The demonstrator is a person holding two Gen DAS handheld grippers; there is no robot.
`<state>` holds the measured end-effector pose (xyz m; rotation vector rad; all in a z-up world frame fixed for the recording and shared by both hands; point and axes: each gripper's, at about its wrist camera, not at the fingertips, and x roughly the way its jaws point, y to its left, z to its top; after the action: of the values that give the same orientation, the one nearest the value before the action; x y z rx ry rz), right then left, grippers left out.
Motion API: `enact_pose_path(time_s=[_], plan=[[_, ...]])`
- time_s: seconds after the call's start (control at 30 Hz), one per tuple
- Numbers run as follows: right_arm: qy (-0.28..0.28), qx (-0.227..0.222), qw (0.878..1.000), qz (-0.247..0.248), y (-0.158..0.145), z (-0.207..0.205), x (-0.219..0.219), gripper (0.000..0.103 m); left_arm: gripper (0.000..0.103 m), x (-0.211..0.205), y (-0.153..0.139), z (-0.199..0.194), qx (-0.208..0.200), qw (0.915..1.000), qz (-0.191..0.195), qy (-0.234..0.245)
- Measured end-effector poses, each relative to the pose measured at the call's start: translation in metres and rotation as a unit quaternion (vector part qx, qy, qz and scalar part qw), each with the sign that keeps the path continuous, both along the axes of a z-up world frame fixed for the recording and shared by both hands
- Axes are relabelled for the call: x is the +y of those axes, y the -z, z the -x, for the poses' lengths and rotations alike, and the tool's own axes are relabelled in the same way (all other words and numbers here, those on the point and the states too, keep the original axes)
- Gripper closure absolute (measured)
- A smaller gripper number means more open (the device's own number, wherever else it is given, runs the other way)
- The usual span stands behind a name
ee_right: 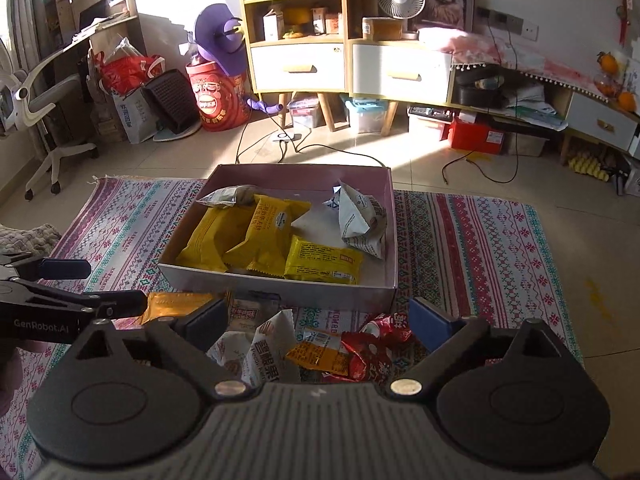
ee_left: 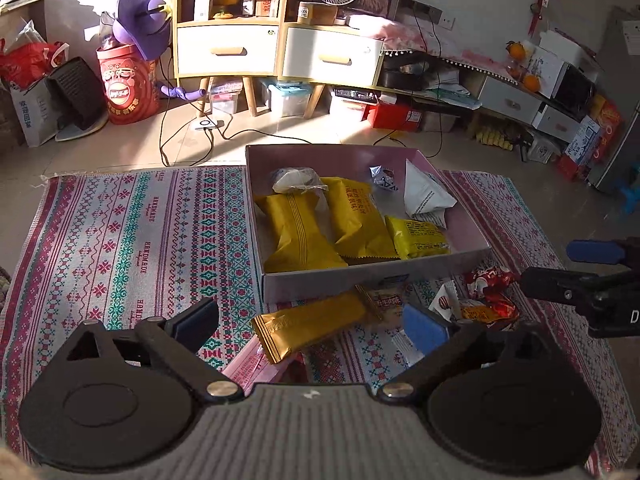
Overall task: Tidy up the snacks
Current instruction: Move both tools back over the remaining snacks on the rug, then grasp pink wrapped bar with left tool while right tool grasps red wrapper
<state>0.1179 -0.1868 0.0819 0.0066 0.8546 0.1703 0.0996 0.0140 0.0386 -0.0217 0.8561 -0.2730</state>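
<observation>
Both grippers spread wide, empty: w/ left gripper [ee_left: 312,322] drop onto gold bar [ee_left: 310,326] on rug [ee_left: 120,240] by box [ee_left: 376,276] near edge, right gripper [ee_right: 320,326] takes red packet [ee_right: 372,350].

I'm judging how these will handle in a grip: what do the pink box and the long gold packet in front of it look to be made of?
Pink box: looks like thin cardboard with a matte finish, going by its straight folded walls and lack of glare.
Long gold packet: likely metallised plastic film, glossy, with a crimped, serrated end seal and soft creases.
</observation>
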Motion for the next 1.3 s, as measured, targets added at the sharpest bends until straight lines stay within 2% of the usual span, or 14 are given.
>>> enact_pose_path(time_s=[0.3,0.7,1.0,1.1,1.23,1.3], plan=[[-0.013,0.009,1.0,-0.001,0.006,0.022,0.005,0.003,0.0,0.004,0.01,0.026,0.008,0.9998,-0.018,0.008],[-0.021,0.002,1.0,-0.023,0.024,0.049,0.004,0.001,0.0,0.017,0.03,0.057,-0.003,0.9994,-0.034,0.004],[-0.028,-0.012,1.0,0.002,0.04,0.061,-0.003,0.001,0.0,0.031,0.049,0.069,0.0,0.9994,-0.034,-0.002],[-0.032,-0.009,0.999,0.004,0.047,0.063,-0.005,0.001,0.0,0.033,0.057,0.072,-0.002,0.9993,-0.038,0.0],[-0.037,-0.002,0.999,0.015,0.056,0.065,-0.007,0.001,0.0,0.036,0.066,0.069,0.003,0.9997,-0.025,-0.002],[-0.041,-0.001,0.999,0.021,0.06,0.064,-0.007,0.001,0.0,0.036,0.068,0.067,-0.008,0.9995,-0.03,0.001]])
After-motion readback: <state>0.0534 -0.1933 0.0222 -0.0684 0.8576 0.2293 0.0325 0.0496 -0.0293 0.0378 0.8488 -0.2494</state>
